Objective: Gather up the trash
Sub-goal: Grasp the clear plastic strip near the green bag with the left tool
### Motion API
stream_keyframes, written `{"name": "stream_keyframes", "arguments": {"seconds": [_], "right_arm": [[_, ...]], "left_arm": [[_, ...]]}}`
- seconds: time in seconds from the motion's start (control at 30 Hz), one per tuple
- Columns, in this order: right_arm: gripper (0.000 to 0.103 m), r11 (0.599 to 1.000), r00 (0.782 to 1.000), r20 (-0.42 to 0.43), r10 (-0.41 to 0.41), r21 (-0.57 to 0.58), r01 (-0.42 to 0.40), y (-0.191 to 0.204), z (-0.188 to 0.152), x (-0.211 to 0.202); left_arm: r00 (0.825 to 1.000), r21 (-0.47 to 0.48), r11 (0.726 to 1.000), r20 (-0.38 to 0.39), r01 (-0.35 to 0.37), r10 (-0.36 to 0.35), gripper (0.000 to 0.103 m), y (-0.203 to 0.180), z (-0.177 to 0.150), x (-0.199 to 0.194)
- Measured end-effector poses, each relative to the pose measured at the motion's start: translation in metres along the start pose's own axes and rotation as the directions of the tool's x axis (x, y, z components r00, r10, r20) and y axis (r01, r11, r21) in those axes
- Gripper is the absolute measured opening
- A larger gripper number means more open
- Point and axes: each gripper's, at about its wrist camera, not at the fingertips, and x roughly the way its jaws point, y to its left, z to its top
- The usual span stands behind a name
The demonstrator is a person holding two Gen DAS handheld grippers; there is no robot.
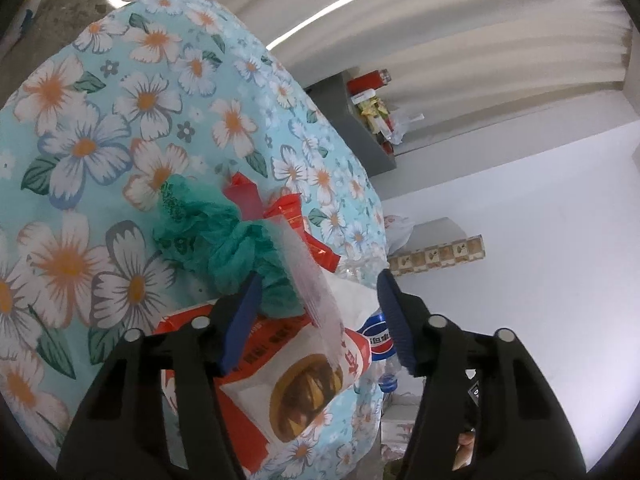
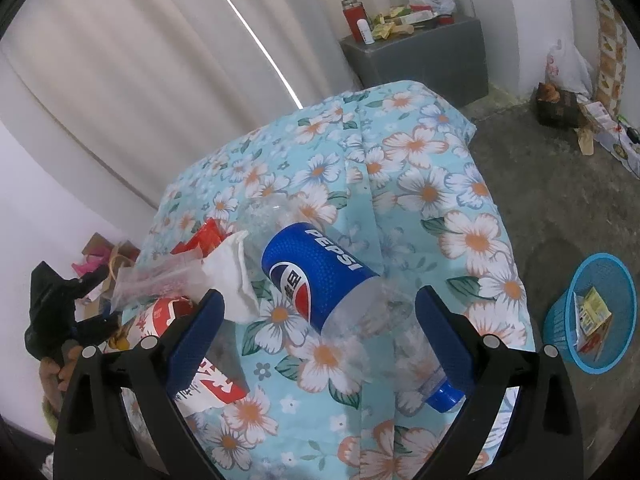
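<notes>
While the right gripper (image 2: 320,332) hung spread wide over the floral tablecloth (image 2: 432,184), the empty Pepsi bottle (image 2: 320,276) lay on its side between its fingers, blue cap (image 2: 444,396) toward 5 o'clock. It looked light, thin-walled and slippery, likely to crumple or roll; the labelled middle seemed the surest hold. At 9 o'clock a white tissue (image 2: 236,276) and a clear plastic bag (image 2: 156,280) lay limp, soft to pinch. The blue basket (image 2: 560,312) stood on the floor at 3 o'clock. The left gripper (image 1: 316,320) was also spread, a green mesh bag (image 1: 224,240) and red-and-white food wrapper (image 1: 288,380) before it. That wrapper's lower part was hidden behind the fingers, and the bottle's clear ends were hard to trace.
</notes>
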Motion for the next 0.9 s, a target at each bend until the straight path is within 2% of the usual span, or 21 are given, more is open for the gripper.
{"name": "stream_keyframes", "arguments": {"seconds": [0.13, 0.4, 0.67, 0.77, 0.9], "right_arm": [[0.092, 1.000, 1.000, 0.002, 0.005, 0.001, -0.005, 0.002, 0.001, 0.000], [0.090, 0.996, 0.997, 0.011, 0.078, -0.052, -0.078, 0.025, -0.008, -0.010], [0.086, 0.982, 0.983, -0.011, 0.182, -0.042, -0.182, 0.039, -0.012, -0.015], [0.083, 0.976, 0.976, -0.022, 0.216, -0.024, -0.217, 0.040, -0.013, -0.015], [0.080, 0.956, 0.955, -0.052, 0.292, 0.006, -0.292, 0.044, -0.018, -0.013]], "left_arm": [[1.000, 0.011, 1.000, -0.013, -0.010, 0.010, 0.040, 0.002, 0.000, 0.005], [1.000, 0.006, 1.000, -0.018, -0.005, 0.005, 0.017, 0.007, -0.001, 0.003], [0.999, 0.029, 0.999, 0.011, 0.041, -0.041, 0.007, 0.004, -0.006, -0.007], [0.997, 0.043, 0.997, 0.038, 0.070, -0.072, 0.005, 0.000, -0.009, -0.016], [0.988, 0.080, 0.992, 0.109, 0.097, -0.105, 0.003, -0.008, -0.012, -0.036]]}}
